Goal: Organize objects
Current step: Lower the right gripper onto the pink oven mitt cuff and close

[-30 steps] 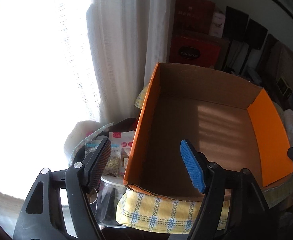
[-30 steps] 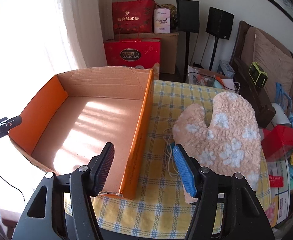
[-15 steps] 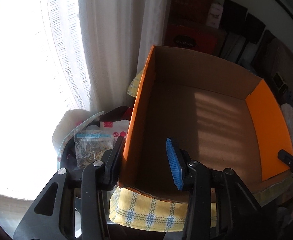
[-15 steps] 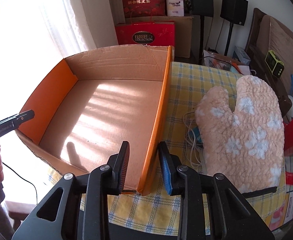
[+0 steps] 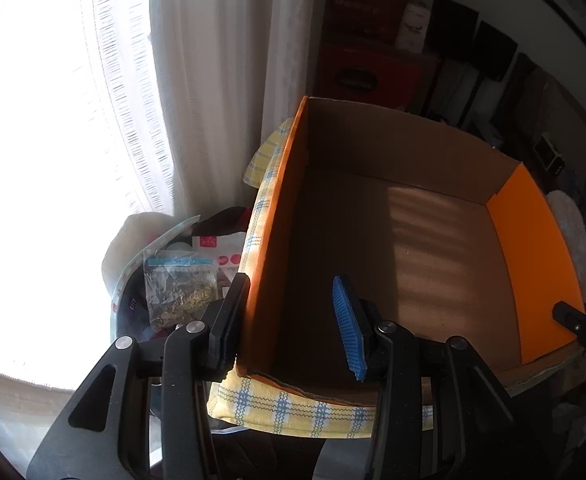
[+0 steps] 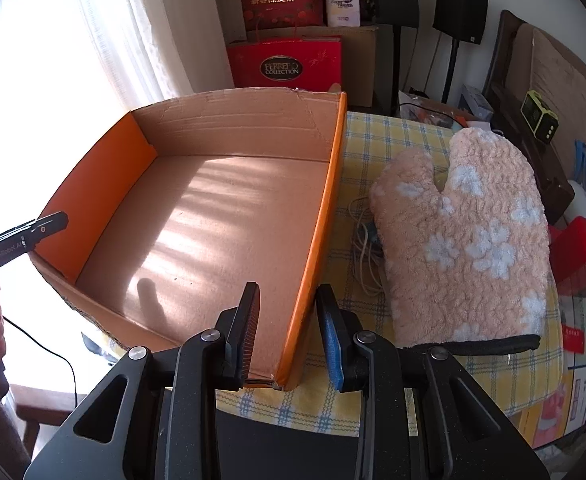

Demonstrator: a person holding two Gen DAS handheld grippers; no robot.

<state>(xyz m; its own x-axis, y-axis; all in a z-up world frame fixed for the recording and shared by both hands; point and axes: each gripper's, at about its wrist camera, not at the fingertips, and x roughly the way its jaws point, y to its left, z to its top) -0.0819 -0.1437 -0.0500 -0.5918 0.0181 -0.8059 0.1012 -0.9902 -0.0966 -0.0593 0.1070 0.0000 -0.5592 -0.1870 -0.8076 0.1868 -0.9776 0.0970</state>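
An open cardboard box (image 5: 373, 152) with orange outer faces stands on a yellow checked cloth (image 5: 293, 408). My left gripper (image 5: 291, 280) straddles the box's left wall near the front corner. Its black finger (image 5: 233, 312) lies against the orange outside, while the blue pad (image 5: 349, 328) hangs inside, visibly clear of the wall. My right gripper (image 6: 287, 288) straddles the right wall of the box (image 6: 233, 128). There the blue pad (image 6: 329, 340) sits close to the outside and the black finger (image 6: 249, 320) stands a little off the inside. The box holds nothing.
A pink fleece mitten (image 6: 465, 232) lies on the cloth (image 6: 373, 136) right of the box, over a coiled pale cable (image 6: 359, 248). Left of the box, below table level, sits a bag of dried herbs (image 5: 177, 284) among packets. Red gift boxes (image 6: 285, 64) and curtains stand behind.
Both grippers' jaws have narrowed from wide apart to close about the box's side walls. The right gripper shifted left and slightly down so the right wall now sits between its fingers.
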